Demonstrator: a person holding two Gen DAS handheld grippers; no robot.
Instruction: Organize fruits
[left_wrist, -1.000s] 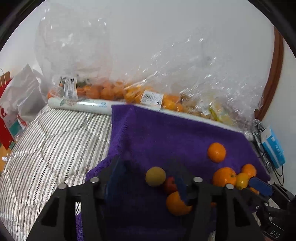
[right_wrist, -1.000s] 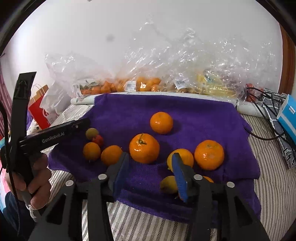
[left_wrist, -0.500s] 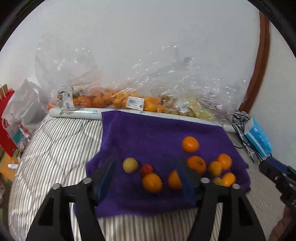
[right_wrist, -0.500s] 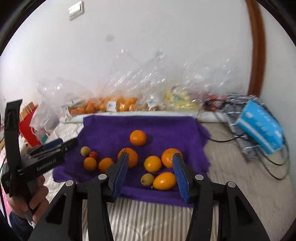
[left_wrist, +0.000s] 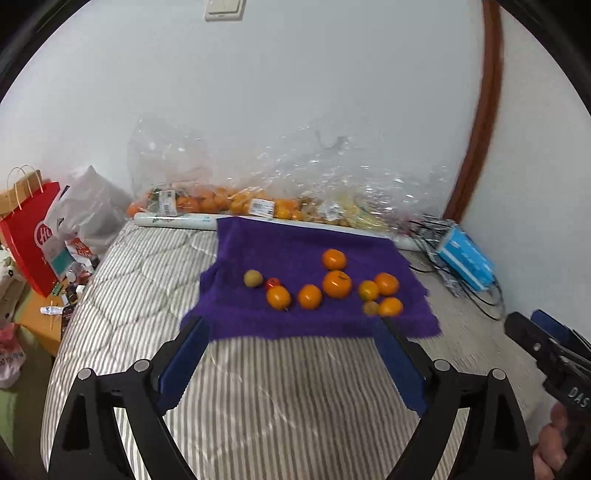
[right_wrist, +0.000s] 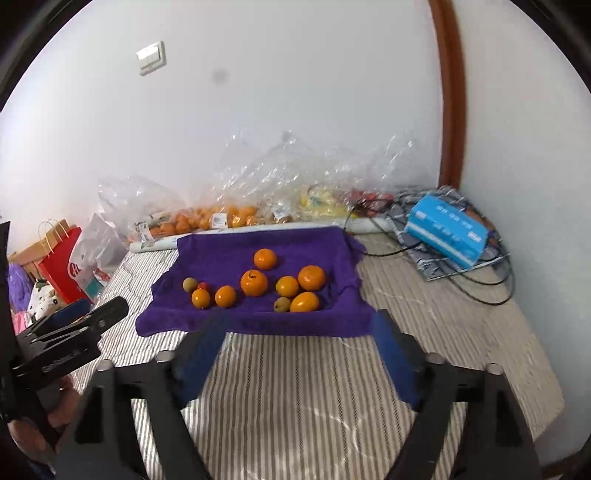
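Reading my views left to right, I have the left gripper (left_wrist: 291, 354) over the striped bedcover (left_wrist: 122, 295), its jaws opening with nothing between them. The right gripper (right_wrist: 299, 354) is the same: jaws opening, bare stripes in the gap. Neither tool touches any fruit.

The fruit sits on the purple towel (left_wrist: 258, 251), well ahead of both tools. From the left: a yellowish fruit (left_wrist: 253, 277), a small red one (left_wrist: 273, 283) just beside it, two oranges (left_wrist: 279, 297) (left_wrist: 309, 296) near the front, a big orange (left_wrist: 336, 284) with another (left_wrist: 334, 259) behind it, then a tight cluster at the right (left_wrist: 386, 283).

What worries me is that right cluster. The pieces lie almost touching, so wide jaws coming down there would likely knock a neighbour, and round fruit on a soft, rumpled towel should roll, perhaps off the front edge onto the bedcover. The small red fruit could also be squashed or flicked away if I aim for the yellowish one. Both tools working the same patch could collide as well.

Compared with a second ago, both grippers have pulled back and risen: then the fruit filled the frames right at the fingertips, with the jaws much narrower. The light switch (left_wrist: 224, 9) on the wall has come into view. The fruit looks to be in the same arrangement on the towel.
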